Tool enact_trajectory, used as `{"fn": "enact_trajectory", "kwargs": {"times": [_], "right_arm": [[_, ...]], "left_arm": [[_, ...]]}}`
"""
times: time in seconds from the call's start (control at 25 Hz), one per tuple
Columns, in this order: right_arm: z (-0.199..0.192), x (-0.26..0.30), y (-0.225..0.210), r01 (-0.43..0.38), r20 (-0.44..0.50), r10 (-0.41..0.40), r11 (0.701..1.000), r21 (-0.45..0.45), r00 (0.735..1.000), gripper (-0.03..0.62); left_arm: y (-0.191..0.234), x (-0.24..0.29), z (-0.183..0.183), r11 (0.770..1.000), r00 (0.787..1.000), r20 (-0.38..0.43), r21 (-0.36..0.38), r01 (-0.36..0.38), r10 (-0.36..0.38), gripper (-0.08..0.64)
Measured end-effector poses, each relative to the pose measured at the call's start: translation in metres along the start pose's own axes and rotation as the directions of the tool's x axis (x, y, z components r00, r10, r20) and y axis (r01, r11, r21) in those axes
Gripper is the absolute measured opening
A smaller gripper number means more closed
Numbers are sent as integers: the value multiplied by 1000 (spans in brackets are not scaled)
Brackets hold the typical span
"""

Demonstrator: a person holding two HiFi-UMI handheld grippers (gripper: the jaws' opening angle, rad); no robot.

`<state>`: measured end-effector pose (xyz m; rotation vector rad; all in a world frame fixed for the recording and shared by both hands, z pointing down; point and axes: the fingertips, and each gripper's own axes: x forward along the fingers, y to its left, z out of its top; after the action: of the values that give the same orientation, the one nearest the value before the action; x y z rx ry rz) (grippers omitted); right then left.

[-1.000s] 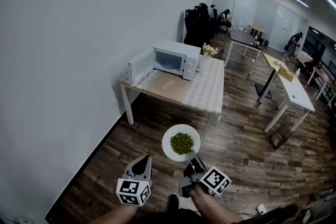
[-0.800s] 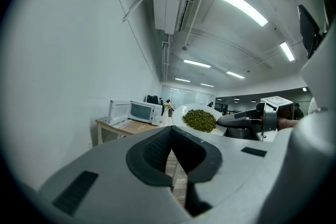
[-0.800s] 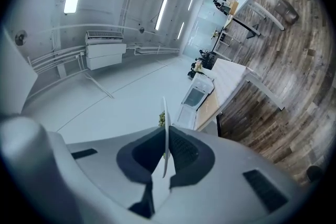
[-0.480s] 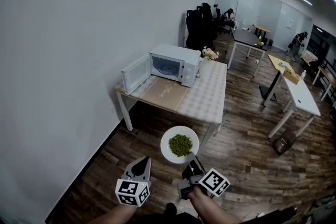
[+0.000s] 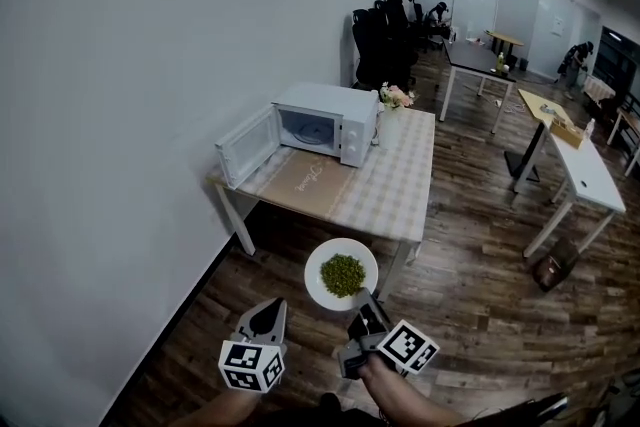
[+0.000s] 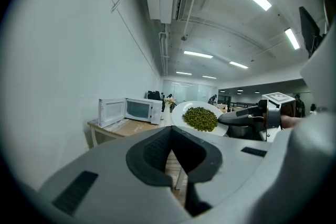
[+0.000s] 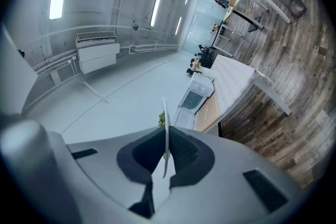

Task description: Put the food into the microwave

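So the right gripper [image 5: 366, 307] is pinching the near rim of the plate of peas [image 5: 342, 273]. The open microwave [image 5: 318, 123] is straight ahead on the table, well apart. The left gripper [image 5: 270, 313] is closed on nothing, just beside it.

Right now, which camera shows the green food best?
The head view: it looks down on the whole green food pile on the white plate. The left gripper view shows it from the side; the right gripper view sees the plate edge-on, food barely visible.
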<state>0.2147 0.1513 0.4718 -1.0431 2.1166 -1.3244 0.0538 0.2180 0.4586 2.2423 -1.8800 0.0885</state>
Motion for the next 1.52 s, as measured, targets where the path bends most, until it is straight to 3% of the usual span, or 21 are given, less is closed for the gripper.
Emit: {"fn": "enact_trajectory", "kwargs": {"times": [0.4,0.68,1.16,1.36,1.52], "right_arm": [[23,25,-15,-26,-17,26,1000,6,1000,20],[24,50,-24,-6,-19,6,1000,7,1000,20],[38,135,-15,22,24,-22,999,-22,999,20],[42,168,-8,-5,39,7,999,-34,999,20],[40,192,-14,38,48,-36,999,-22,998,20]], "left_arm": [[1,38,7,1000,1000,-10,6,-14,14,8],[5,63,13,999,998,22,5,54,-54,8],[77,136,40,997,995,59,-24,79,-77,8],[103,161,48,996,995,56,-28,88,-86,8],[124,179,53,995,993,63,-22,100,-98,8]]}}
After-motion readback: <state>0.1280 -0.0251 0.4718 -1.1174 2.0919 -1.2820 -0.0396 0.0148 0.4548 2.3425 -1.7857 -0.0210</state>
